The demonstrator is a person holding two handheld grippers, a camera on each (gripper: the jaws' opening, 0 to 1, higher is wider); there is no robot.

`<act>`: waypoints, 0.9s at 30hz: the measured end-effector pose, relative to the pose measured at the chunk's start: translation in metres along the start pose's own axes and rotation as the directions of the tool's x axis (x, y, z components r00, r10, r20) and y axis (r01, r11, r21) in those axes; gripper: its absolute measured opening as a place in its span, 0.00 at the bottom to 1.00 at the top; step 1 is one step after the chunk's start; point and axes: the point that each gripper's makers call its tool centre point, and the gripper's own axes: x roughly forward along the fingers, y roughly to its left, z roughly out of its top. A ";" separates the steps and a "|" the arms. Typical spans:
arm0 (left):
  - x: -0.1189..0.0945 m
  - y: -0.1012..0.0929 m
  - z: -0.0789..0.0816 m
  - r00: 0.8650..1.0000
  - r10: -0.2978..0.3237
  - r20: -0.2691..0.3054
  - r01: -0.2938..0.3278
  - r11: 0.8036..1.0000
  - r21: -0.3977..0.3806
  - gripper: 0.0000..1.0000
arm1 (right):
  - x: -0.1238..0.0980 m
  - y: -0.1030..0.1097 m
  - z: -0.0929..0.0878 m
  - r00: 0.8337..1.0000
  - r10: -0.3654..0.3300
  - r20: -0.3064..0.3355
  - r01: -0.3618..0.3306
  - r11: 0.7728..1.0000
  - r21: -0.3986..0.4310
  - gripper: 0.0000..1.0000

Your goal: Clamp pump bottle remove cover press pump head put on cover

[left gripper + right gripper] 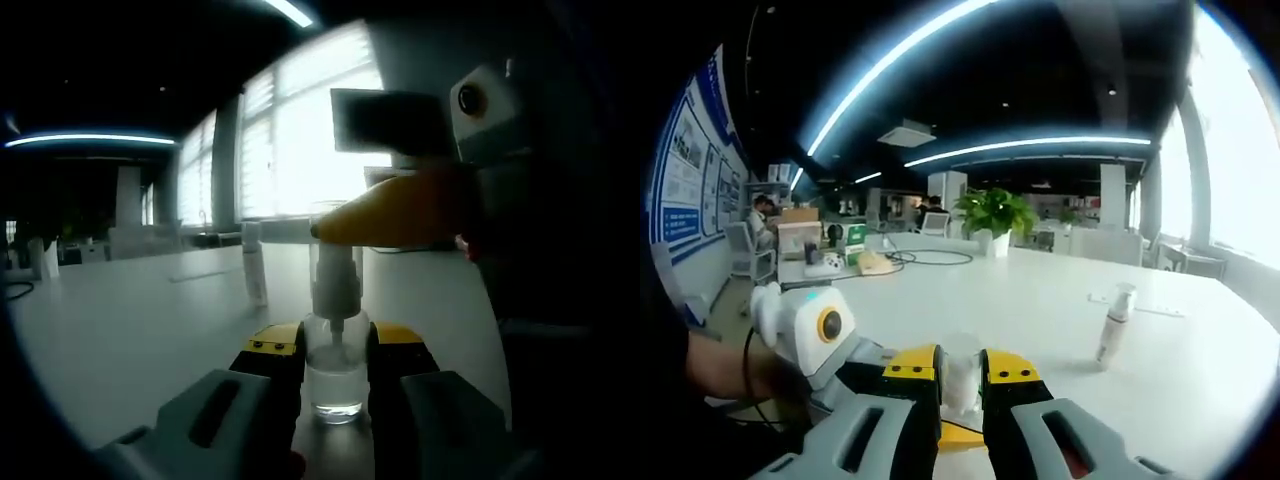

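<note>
Pump bottle (334,370) clamped upright on bench (130,330) by left tool (334,352); pump head (336,275) gripped by right tool (962,372), largely hidden.

Pretty big open office here. Long white table (1200,360) runs toward a potted plant (992,214) at its far end. Dark ceiling (1040,60) with curved light strips (1030,146) glowing across it. Bright windows with blinds (300,130) line one side, and blue-and-white posters (685,180) cover the opposite wall. More desks and chairs (740,250) sit further back.
</note>
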 end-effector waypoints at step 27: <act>0.000 -0.001 0.000 1.000 0.000 -0.001 0.000 1.000 -0.001 0.15 | 0.002 -0.003 -0.001 0.999 0.009 0.036 -0.008 1.000 -0.013 0.15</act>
